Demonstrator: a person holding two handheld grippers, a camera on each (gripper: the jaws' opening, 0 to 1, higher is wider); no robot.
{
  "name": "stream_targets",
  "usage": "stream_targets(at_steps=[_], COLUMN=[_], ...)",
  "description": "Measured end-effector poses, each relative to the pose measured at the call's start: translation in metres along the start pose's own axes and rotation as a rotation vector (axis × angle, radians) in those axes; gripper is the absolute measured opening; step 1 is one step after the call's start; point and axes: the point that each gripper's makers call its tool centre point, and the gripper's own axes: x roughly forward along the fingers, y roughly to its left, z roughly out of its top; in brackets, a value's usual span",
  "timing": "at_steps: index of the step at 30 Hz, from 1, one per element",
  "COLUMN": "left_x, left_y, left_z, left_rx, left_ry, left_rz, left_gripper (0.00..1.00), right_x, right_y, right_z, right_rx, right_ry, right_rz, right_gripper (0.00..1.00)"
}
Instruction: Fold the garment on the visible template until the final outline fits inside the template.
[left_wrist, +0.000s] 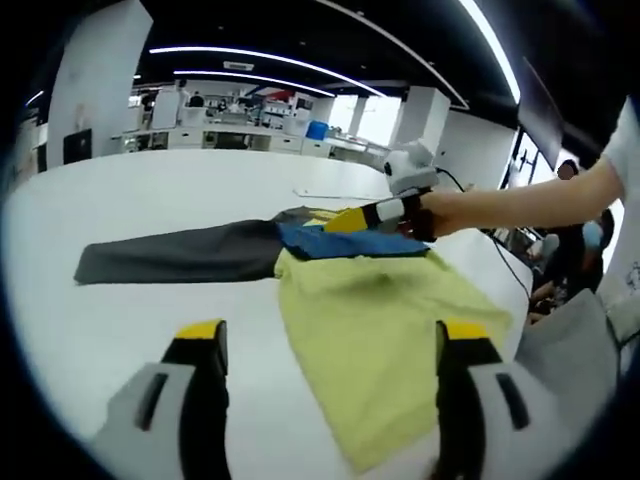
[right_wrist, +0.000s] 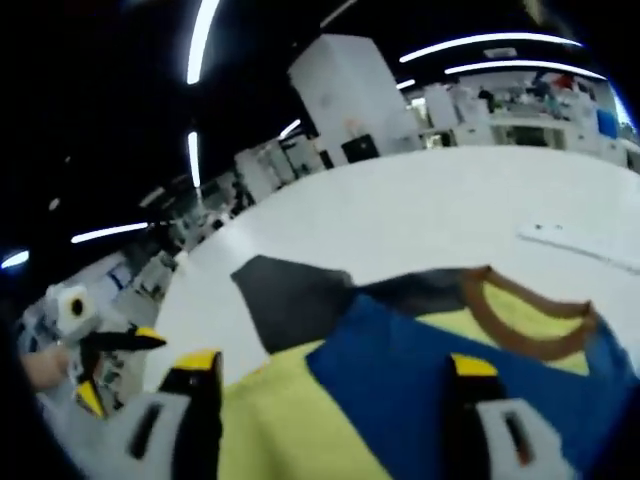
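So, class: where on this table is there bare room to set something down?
Bare table lies beyond the grey sleeve, and between that sleeve and the left gripper. It is crowded around the shirt, where the right gripper reaches in.

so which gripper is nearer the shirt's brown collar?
Right. The right gripper is over the blue chest panel, right beside the brown collar. The left gripper is back at the yellow hem end, with the shirt's body between it and the collar.

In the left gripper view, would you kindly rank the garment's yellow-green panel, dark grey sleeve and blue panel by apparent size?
Largest to smallest as they look:
1. Yellow-green panel, though it lies nearest the camera, which enlarges it.
2. Dark grey sleeve.
3. Blue panel, partly hidden by the right gripper.
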Motion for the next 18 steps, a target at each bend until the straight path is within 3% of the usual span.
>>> stream_targets(at_steps=[18], left_x=[0.005], left_y=[-0.012], left_z=[0.004], left_rx=[0.014], left_ry=[-0.005], left_rz=[-0.017], left_gripper=[0.82], right_x=[-0.069], right_y=[-0.043], right_z=[-0.009], right_rx=[0.005], right_ry=[-0.015], right_rz=[-0.074], right_gripper=[0.90])
